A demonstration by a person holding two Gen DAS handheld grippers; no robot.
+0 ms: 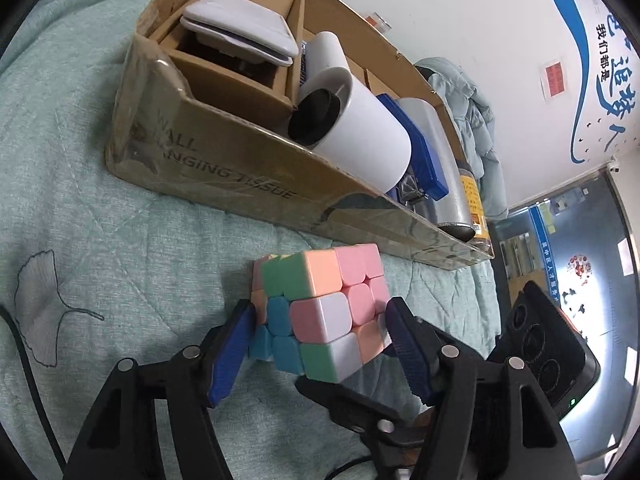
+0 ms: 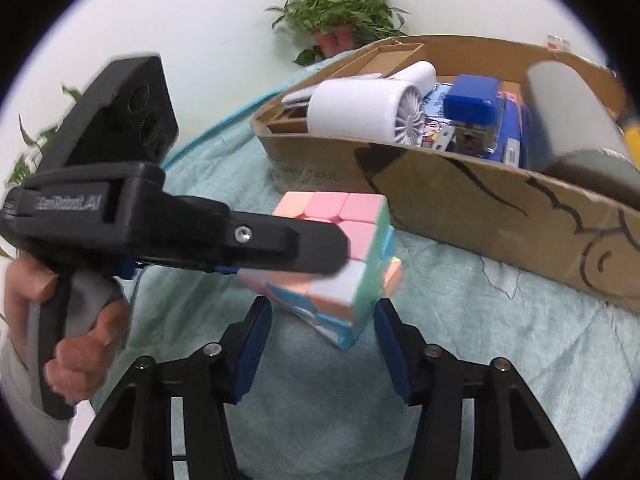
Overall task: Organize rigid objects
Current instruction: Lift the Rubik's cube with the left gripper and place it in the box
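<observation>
Right now a pastel puzzle cube [image 1: 324,316] sits on the teal quilt [image 1: 120,248] of a bed, just in front of the long side of a cardboard box [image 1: 240,176]. The left claw [image 1: 320,320] is clamped on the cube, a blue pad [image 1: 234,344] pressed to each side. The right claw [image 2: 322,316] stands apart, the cube's lower corner between its fingers without touching them (this view is blurred). Inside the box lie a white fan [image 1: 360,136], a blue stapler [image 1: 420,152] and a grey can [image 1: 448,184]. A hand [image 2: 76,344] grips the left claw's handle.
</observation>
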